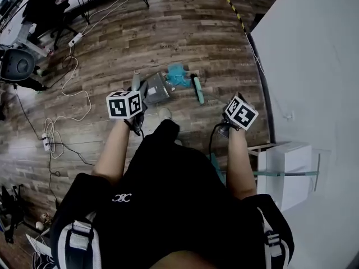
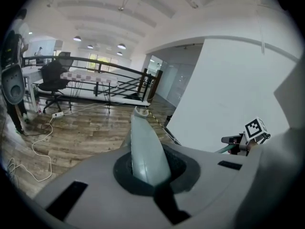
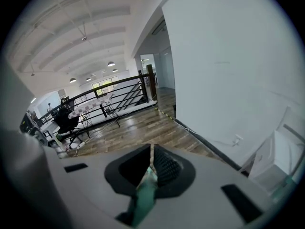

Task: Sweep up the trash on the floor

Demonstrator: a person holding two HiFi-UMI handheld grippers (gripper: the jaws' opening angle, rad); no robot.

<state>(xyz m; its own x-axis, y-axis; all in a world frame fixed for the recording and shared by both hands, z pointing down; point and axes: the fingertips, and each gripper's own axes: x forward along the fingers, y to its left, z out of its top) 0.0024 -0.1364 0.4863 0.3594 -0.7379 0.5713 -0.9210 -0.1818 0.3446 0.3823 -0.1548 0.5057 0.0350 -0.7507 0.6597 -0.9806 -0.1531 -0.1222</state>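
Left hand-held gripper [image 2: 150,175] and right hand-held gripper [image 3: 151,173], each clamped on a cleaning tool over the trash.

The wooden floor [image 1: 185,27] spreads out below the person. On it sits the grey dustpan [image 1: 157,88], whose grey handle [image 2: 143,142] is pinched between the left jaws. The right jaws are closed on a teal handle [image 3: 143,199], apparently the broom's, with its brush head [image 1: 198,89] down on the boards just right of the pan. A crumpled blue-green piece of trash [image 1: 178,74] lies between pan and brush, touching or nearly touching the pan. The sweep looks under way but not finished. Next, the right tool likely needs to draw the brush leftward through the trash while the left one keeps the pan's lip flat on the floor.
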